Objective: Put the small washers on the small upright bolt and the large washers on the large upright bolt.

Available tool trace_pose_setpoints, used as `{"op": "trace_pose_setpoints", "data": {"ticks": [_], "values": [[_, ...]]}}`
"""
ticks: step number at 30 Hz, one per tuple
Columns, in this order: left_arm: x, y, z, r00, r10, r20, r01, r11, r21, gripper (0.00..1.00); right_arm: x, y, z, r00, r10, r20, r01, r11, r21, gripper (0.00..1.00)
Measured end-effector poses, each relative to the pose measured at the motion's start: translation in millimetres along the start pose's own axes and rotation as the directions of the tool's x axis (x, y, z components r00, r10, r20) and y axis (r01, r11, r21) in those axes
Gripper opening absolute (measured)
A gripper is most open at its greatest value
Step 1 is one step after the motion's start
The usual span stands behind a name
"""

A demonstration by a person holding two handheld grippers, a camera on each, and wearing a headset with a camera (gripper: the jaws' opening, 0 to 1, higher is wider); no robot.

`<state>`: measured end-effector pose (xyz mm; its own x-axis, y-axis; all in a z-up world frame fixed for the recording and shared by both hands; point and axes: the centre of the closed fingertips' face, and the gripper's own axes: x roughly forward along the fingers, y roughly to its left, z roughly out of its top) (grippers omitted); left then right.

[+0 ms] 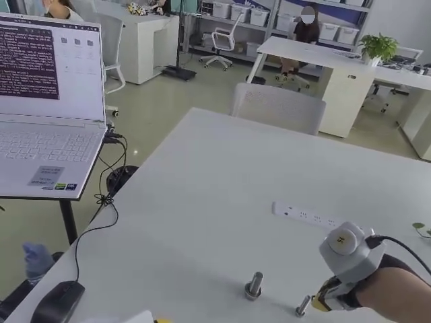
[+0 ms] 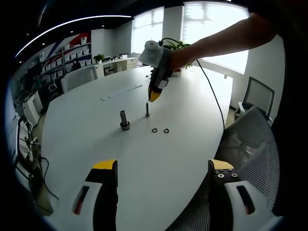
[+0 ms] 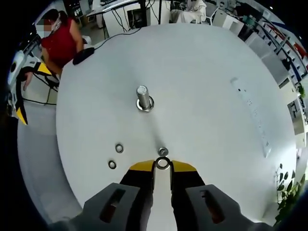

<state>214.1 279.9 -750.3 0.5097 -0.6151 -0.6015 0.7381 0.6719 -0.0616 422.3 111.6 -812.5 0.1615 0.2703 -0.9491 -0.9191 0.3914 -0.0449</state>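
Observation:
My right gripper (image 3: pixel 162 167) is shut on a small washer (image 3: pixel 162 163), held just short of the top of the small upright bolt (image 3: pixel 163 152). Beyond it stands the large upright bolt (image 3: pixel 143 98) with a ring around its foot. Two loose washers (image 3: pixel 119 148) (image 3: pixel 112 164) lie on the white table to the left. In the head view the right gripper (image 1: pixel 318 303) hovers beside the small bolt (image 1: pixel 302 307), right of the large bolt (image 1: pixel 254 285). My left gripper (image 2: pixel 161 168) is open with nothing in it, well back from both bolts (image 2: pixel 147 109) (image 2: pixel 124 120).
A white power strip (image 1: pixel 306 217) lies on the table (image 1: pixel 202 202) behind the bolts. A laptop (image 1: pixel 47 114) stands on a side stand at the left, with cables and a mouse (image 1: pixel 57 303) below. A grey chair (image 1: pixel 279 108) is at the far edge.

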Motion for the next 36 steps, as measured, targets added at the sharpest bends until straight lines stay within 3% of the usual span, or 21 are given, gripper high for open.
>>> {"op": "trace_pose_setpoints", "data": {"ticks": [10,36], "values": [[2.6,0.9,2.1,1.0,0.001,0.003,-0.001,1.0,0.006,0.76,2.2,-3.2,3.2,1.0,0.001,-0.009,-0.002,1.0,-0.016,0.13],[2.3,-1.1,-5.1,1.0,0.0,0.005,0.0,1.0,-0.013,0.75,9.3,-0.3,7.0,0.9994,0.003,-0.033,-0.004,0.999,-0.041,0.13]]}}
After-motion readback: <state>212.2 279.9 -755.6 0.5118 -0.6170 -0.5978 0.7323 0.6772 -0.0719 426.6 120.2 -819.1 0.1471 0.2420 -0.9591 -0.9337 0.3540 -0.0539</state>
